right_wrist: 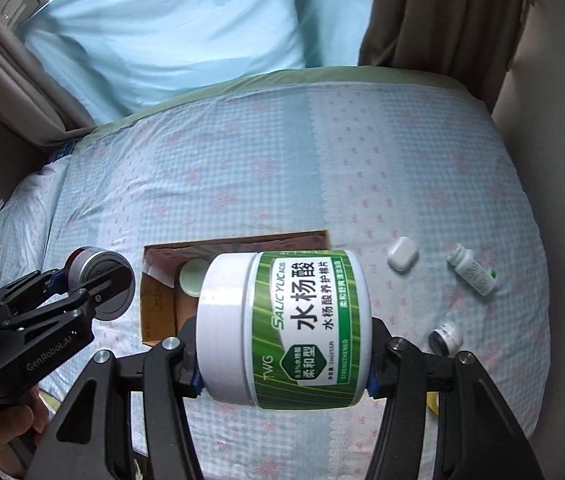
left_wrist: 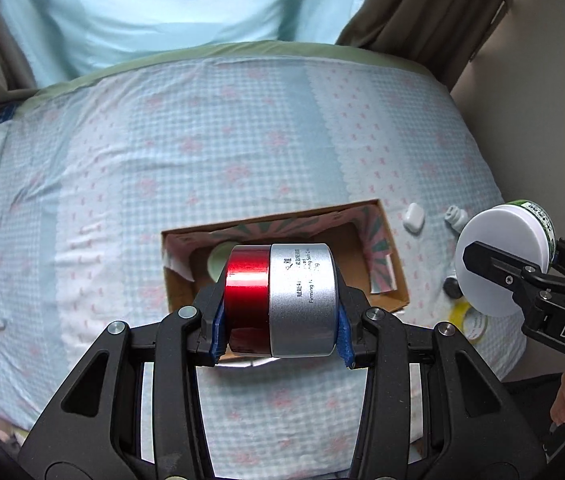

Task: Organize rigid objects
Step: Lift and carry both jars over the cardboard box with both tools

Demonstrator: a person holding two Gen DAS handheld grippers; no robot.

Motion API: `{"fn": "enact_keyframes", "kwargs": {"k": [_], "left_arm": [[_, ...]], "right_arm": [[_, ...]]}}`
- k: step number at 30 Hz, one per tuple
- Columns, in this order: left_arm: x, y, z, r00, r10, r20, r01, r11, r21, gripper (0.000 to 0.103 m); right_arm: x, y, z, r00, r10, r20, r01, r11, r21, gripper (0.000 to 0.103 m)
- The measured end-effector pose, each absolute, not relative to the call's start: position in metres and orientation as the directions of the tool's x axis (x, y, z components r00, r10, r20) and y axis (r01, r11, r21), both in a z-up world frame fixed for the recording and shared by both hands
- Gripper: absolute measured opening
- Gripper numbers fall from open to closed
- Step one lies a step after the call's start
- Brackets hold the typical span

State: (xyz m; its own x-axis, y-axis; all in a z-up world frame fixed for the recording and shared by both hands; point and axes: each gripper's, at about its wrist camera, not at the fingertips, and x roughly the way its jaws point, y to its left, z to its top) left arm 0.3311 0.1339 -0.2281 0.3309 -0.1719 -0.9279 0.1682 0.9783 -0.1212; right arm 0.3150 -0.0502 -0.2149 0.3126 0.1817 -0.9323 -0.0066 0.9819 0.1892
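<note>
My left gripper is shut on a red and silver jar lying sideways, held above the near part of an open cardboard box on the bed. My right gripper is shut on a green and white jar with a white lid, held above the bed just right of the box. Each gripper shows in the other view: the right, the left. A pale round lid or jar lies inside the box.
On the checked bedspread right of the box lie a white earbud case, a small white bottle, a small dark-capped jar and a yellow tape roll. Curtains hang behind the bed. A wall stands at the right.
</note>
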Motion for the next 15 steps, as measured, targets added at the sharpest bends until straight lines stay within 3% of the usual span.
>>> {"fn": "enact_keyframes", "kwargs": {"k": [15], "left_arm": [[0.342,0.176,-0.372,0.163,-0.105,-0.981,-0.049,0.992,-0.115,0.038]], "right_arm": [[0.369,0.032,-0.359,0.039,0.232,-0.972,-0.117,0.967,0.226,0.052]]}}
